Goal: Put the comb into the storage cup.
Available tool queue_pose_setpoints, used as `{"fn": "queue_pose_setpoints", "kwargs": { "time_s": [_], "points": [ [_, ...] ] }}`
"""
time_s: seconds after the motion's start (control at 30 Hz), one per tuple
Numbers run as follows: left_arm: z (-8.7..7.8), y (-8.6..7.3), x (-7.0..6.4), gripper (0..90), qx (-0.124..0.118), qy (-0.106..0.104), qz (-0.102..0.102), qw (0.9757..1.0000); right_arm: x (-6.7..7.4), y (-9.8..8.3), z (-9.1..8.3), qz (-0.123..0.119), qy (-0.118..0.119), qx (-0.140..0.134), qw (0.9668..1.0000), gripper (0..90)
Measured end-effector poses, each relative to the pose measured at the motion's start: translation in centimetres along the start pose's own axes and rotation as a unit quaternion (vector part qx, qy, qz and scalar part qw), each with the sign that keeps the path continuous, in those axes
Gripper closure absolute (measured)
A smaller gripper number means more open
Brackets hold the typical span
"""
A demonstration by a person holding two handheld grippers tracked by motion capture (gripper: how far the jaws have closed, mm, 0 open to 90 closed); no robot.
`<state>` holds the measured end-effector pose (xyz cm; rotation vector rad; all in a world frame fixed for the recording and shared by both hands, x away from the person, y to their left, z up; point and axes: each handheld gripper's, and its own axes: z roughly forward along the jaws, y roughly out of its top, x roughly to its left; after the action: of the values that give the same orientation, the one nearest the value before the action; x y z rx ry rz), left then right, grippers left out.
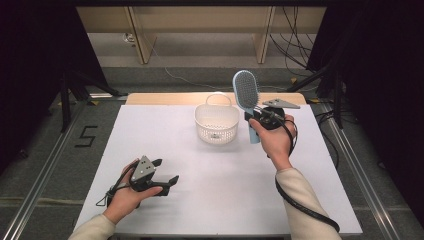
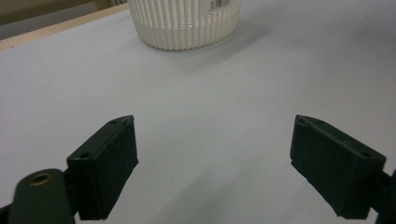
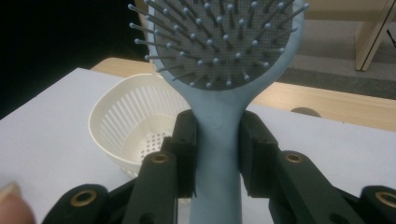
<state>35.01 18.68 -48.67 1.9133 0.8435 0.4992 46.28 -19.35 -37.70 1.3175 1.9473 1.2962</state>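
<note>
- The right gripper (image 1: 256, 119) pinches the light-blue hairbrush (image 1: 246, 91) by its handle, bristle head upright above the jaws.
- The brush is held just beside the white slotted basket (image 1: 216, 125).
- The left gripper (image 1: 162, 175) rests spread apart on the white table (image 1: 210, 190), nothing between its jaws.

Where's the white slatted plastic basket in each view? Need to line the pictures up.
High view: white slatted plastic basket at table centre, far side, left of the light blue hairbrush.
Left gripper view: top centre, cut off by the frame edge.
Right gripper view: left of centre, behind the jaws.
Shared landmark: the white table.
</note>
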Motion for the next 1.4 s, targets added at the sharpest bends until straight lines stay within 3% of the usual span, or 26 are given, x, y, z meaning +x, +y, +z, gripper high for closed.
{"fn": "queue_pose_setpoints", "kwargs": {
  "time_s": [1.4],
  "points": [
    [-0.01,-0.01,0.0,14.3,0.0,0.0,-0.003,1.0,0.64,0.66,0.79,-0.002,0.005,-0.008,1.0,70.8]
  ]
}}
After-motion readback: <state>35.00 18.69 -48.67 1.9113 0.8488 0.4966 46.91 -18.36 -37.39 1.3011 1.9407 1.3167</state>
